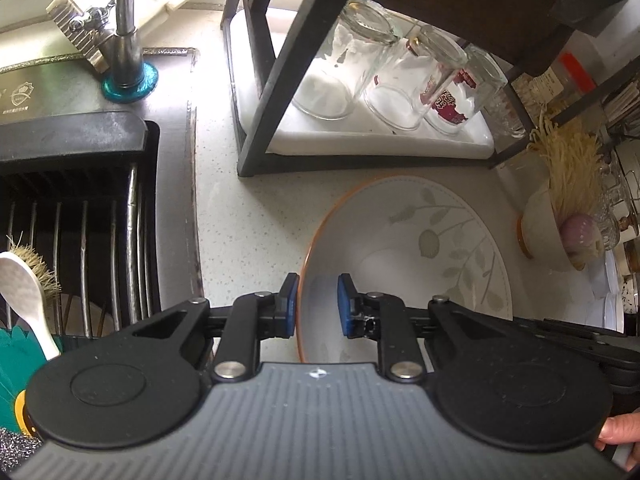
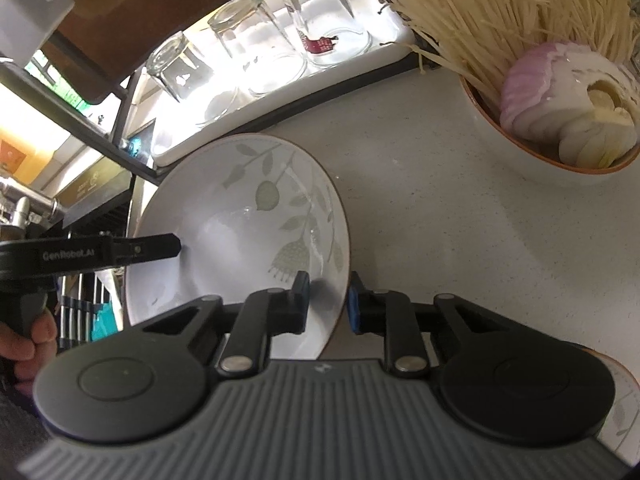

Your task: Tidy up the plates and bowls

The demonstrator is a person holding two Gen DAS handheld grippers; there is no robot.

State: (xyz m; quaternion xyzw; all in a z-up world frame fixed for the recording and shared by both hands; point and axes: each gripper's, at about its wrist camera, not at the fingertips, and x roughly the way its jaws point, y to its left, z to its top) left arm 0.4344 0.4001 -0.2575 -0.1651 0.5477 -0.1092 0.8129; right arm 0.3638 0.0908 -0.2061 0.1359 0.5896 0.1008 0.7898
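Note:
A white bowl (image 1: 420, 248) with an orange rim and grey leaf pattern sits tilted on the pale counter. My left gripper (image 1: 318, 304) straddles its left rim, one blue pad outside the wall and one inside, closed on it. In the right wrist view the same bowl (image 2: 248, 216) fills the middle. My right gripper (image 2: 329, 300) clamps its right rim, one pad inside and one outside. The left gripper (image 2: 172, 246) shows there from the side, at the bowl's opposite rim, held by a hand (image 2: 24, 344).
Several upturned glasses (image 1: 360, 64) stand on a white tray (image 1: 472, 140) under a black rack. A bowl of enoki mushrooms and onion (image 2: 560, 112) sits to the right. The sink's drying rack (image 1: 80, 220) and faucet (image 1: 128, 40) lie left. Another patterned dish (image 2: 624, 408) is near right.

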